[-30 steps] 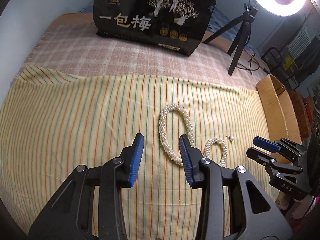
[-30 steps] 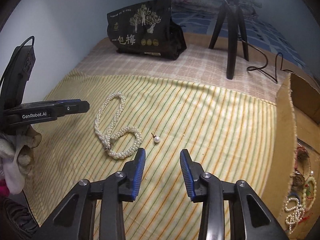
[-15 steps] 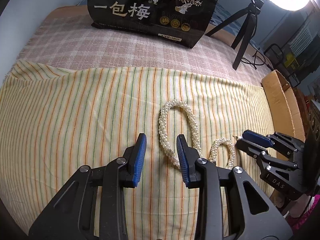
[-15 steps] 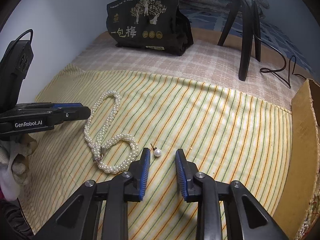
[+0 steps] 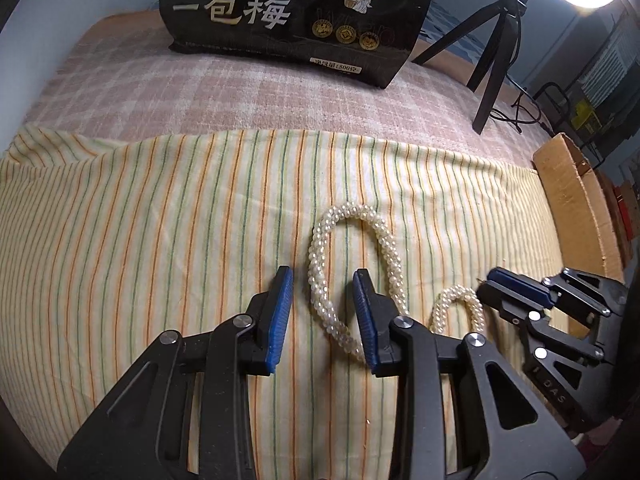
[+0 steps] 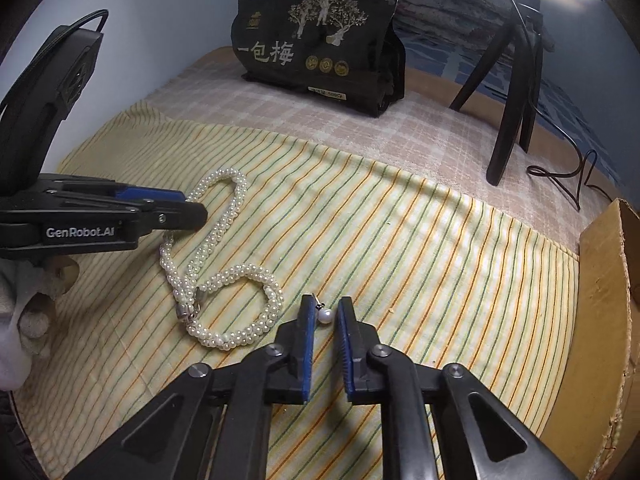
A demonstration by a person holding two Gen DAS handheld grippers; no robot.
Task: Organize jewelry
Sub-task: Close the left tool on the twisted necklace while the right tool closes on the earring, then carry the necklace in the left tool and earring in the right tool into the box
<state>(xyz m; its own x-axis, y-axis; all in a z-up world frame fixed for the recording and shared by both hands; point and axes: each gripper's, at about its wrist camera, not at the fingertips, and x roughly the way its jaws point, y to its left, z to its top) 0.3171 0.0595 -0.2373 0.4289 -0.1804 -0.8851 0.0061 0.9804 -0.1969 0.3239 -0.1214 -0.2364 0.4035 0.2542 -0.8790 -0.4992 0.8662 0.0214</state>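
Note:
A long pearl necklace (image 5: 316, 256) lies looped on the striped yellow cloth (image 5: 160, 240). My left gripper (image 5: 323, 276) points steeply down over it. Its jaws straddle the left strand and are closing, with the pads still clear of the beads. A small pearl earring (image 6: 326, 316) with a metal hook lies just right of the necklace (image 6: 240, 270). My right gripper (image 6: 325, 305) is down on the cloth with its blue pads drawn in on that pearl. In the left wrist view the right gripper (image 5: 490, 280) shows its fingers close together. The left gripper (image 6: 188, 210) is at the far left in the right wrist view.
A black printed bag (image 5: 288, 20) stands at the back on a checked blanket. A black tripod (image 5: 492, 80) with a ring light stands back right. A cardboard box (image 6: 600, 280) borders the cloth on the right. A gloved hand (image 6: 24, 312) holds the left gripper.
Both grippers sank toward the cloth and narrowed their jaws. The right one slid up to the pearl earring and closed around it. The left one came over the necklace's left strand.

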